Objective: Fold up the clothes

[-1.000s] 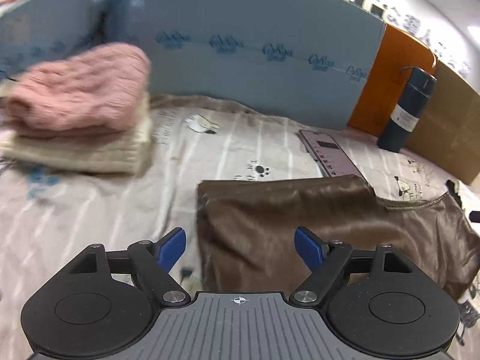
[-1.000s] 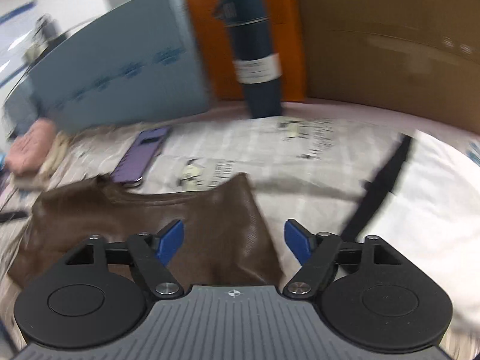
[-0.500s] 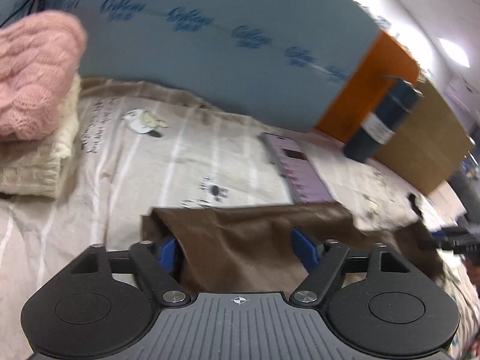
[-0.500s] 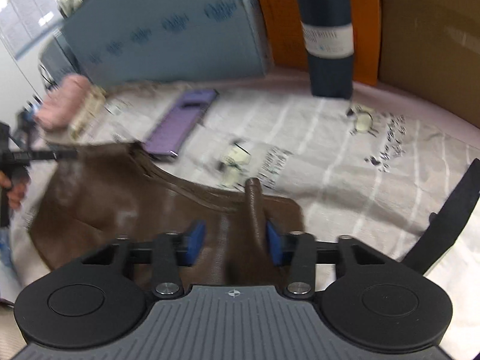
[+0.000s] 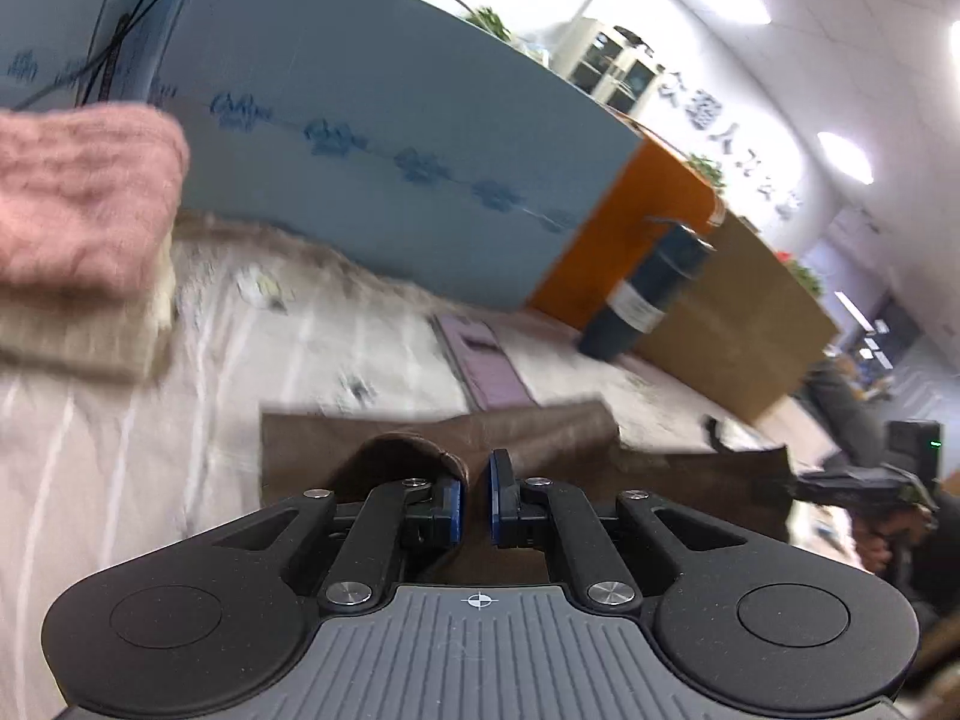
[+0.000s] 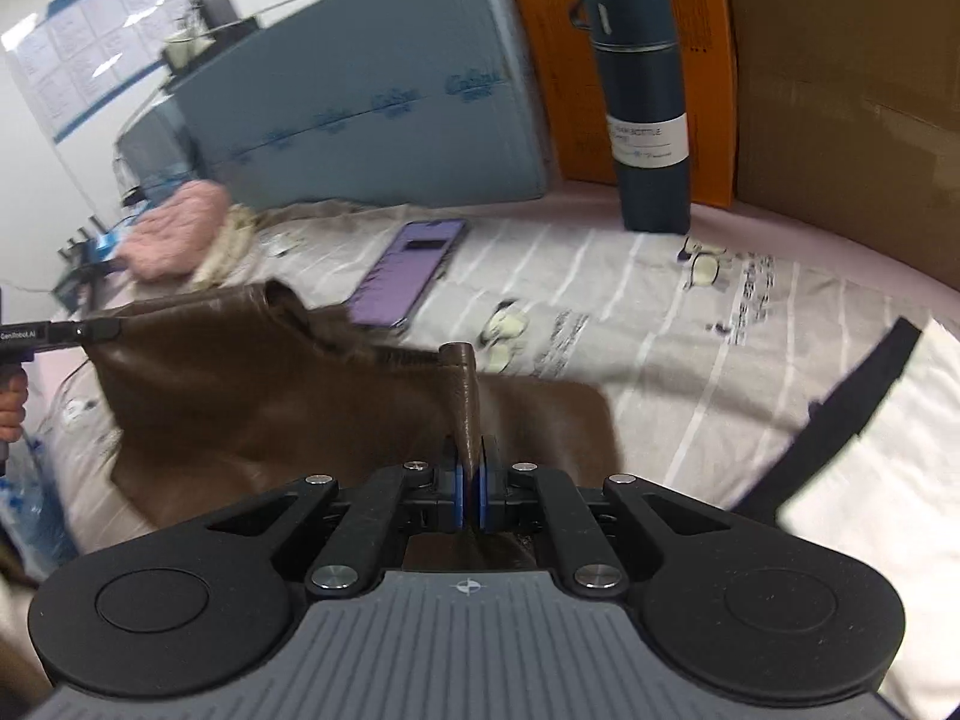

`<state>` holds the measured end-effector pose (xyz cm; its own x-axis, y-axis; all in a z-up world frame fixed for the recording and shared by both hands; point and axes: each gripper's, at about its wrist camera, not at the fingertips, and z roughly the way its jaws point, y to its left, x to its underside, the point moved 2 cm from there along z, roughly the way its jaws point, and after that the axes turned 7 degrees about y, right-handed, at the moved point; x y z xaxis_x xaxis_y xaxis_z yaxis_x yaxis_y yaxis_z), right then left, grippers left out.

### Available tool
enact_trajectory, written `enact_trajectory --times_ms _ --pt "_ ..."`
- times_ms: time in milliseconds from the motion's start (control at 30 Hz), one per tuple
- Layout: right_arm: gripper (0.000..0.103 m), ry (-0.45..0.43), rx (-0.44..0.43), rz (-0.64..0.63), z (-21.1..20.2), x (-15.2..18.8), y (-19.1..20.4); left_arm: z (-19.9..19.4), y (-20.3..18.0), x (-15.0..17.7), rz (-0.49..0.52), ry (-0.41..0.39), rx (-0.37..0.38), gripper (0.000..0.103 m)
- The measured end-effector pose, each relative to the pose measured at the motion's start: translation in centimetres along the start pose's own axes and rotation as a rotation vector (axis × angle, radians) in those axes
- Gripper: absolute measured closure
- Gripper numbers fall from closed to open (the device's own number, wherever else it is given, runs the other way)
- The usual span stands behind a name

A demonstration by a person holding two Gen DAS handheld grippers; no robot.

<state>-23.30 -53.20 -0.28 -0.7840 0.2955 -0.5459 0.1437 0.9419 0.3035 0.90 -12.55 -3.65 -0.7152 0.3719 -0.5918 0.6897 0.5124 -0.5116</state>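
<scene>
A shiny brown garment (image 5: 540,438) lies on the printed bedsheet and is lifted at two edges. My left gripper (image 5: 477,501) is shut on its left edge, with a fold of brown cloth bulging by the left finger. My right gripper (image 6: 471,492) is shut on a pinched ridge of the same brown garment (image 6: 252,396), which stands up between the blue pads. The left gripper also shows in the right wrist view (image 6: 90,333), holding the far corner raised. The right gripper shows at the edge of the left wrist view (image 5: 864,486).
A folded pink sweater (image 5: 78,204) sits on a folded cream one (image 5: 90,324) at the left. A purple phone (image 6: 414,276) and a dark blue flask (image 6: 645,102) lie beyond the garment. Blue, orange and cardboard panels wall the back. A white bag with a black strap (image 6: 852,396) is at the right.
Both grippers went from open to shut on the brown garment's edges. They have lifted those edges off the sheet.
</scene>
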Motion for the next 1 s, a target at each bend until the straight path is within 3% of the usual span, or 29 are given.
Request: enact_trajectory --times_ms 167,300,467,500,567,600,667,733,800,867,1000 --pt "0.099 0.085 -0.002 0.021 -2.9 4.8 1.2 -2.6 -0.1 6.7 -0.096 0.154 0.009 0.096" --pt "0.099 0.168 0.010 0.061 -4.3 8.8 1.6 -2.7 -0.9 11.5 -0.102 0.320 0.010 0.096" --pt "0.096 0.269 0.017 0.093 -5.2 12.8 1.8 -1.9 -0.4 14.6 -0.095 0.554 0.030 0.088" --pt "0.093 0.288 0.017 0.094 -5.5 13.4 1.8 -2.3 0.1 14.6 -0.103 0.580 0.021 0.085" --pt "0.076 0.329 0.055 0.103 -6.5 14.3 1.2 -3.6 1.5 14.2 -0.116 0.605 -0.020 0.083" --pt "0.063 0.351 0.082 0.108 -7.0 14.8 0.8 -4.3 2.4 13.5 -0.122 0.584 -0.056 0.083" --pt "0.060 0.357 0.142 0.132 -8.1 15.4 -0.3 -5.5 4.1 11.9 -0.133 0.531 -0.130 0.081" --pt "0.060 0.301 0.189 0.198 -9.1 15.2 -1.8 -5.8 5.5 9.7 -0.153 0.417 -0.188 0.076" --pt "0.060 0.194 0.173 0.259 -8.7 14.1 -2.7 -4.8 6.3 7.2 -0.154 0.260 -0.209 0.070" --pt "0.060 0.086 0.141 0.310 -7.6 12.7 -3.3 -2.7 7.2 4.7 -0.149 0.115 -0.228 0.052" --pt "0.059 -0.063 0.056 0.406 -2.4 9.1 -3.4 3.1 8.2 0.1 -0.151 -0.008 -0.261 0.040"
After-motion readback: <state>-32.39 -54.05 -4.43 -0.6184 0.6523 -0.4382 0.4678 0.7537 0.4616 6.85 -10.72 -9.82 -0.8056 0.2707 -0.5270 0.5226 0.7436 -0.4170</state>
